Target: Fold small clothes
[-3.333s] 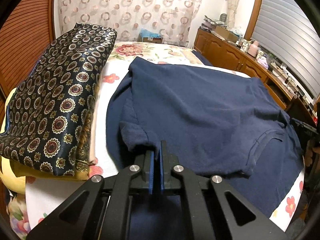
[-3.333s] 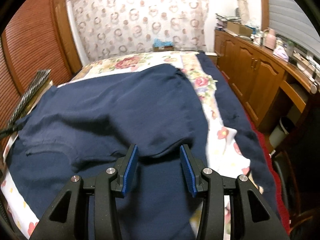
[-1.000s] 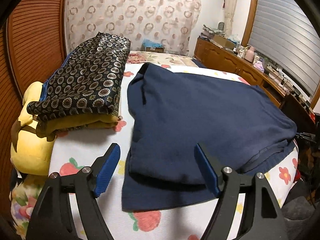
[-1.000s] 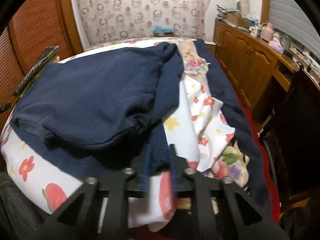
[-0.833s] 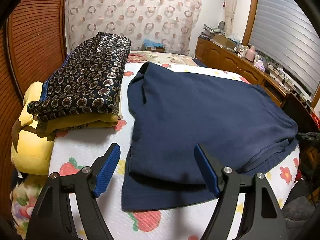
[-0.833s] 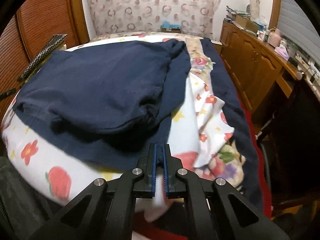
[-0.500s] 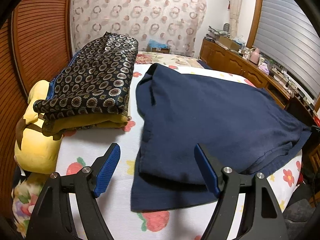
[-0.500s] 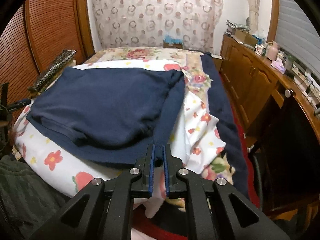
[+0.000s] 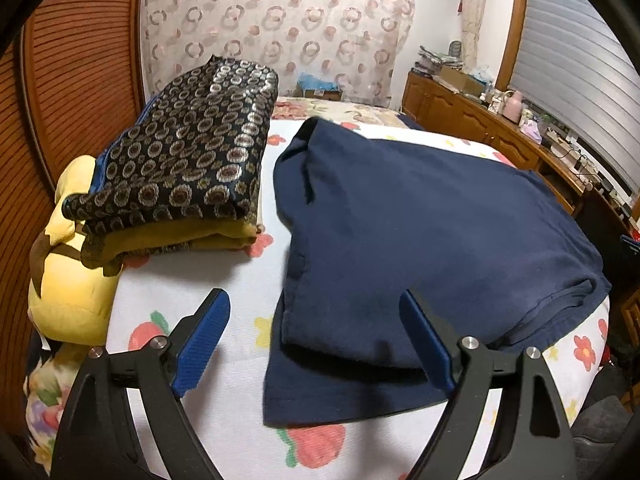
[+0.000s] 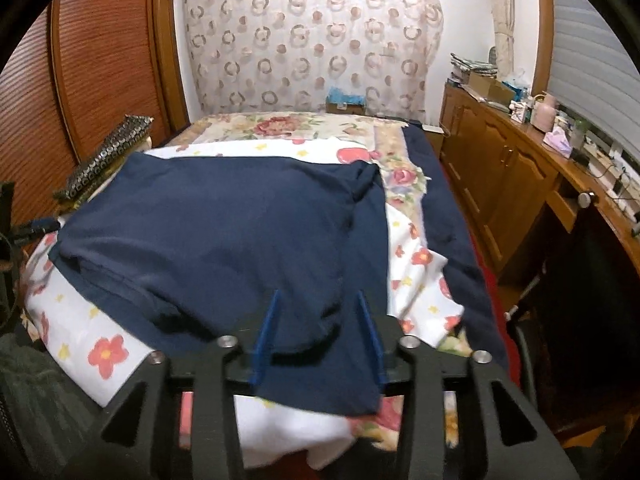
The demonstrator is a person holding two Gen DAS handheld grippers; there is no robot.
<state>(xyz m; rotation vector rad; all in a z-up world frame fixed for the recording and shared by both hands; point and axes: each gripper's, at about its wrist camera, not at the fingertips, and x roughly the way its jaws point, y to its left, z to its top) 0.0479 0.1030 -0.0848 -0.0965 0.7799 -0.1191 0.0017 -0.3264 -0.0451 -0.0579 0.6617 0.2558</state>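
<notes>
Lying spread across the flowered bedsheet (image 9: 224,412), the navy T-shirt (image 9: 420,232) is seen with its sides already turned in, so a narrow panel is judged to have been formed and the sleeve-folding step to be ending. At the far left a yellow plush toy (image 9: 68,292) is wedged beside a folded patterned quilt (image 9: 192,160), which is stacked well clear of the shirt. The left gripper (image 9: 314,332) is held above the near left corner of the shirt, its jaws opening wide and nothing clasped between them; the cloth is only viewed through the gap. Further right, the right gripper (image 10: 318,328) is poised over the near right edge of the shirt (image 10: 224,232); its jaws are opening too, and the fabric seen between the blue pads appears released, no pinch being visible. A wooden sideboard (image 10: 500,168) is ranged along the right wall. The next move is judged to be a lengthwise fold: both near corners would need to be pinched together, lifted evenly and carried toward the far hem, with the tucked sides kept from slipping out.
</notes>
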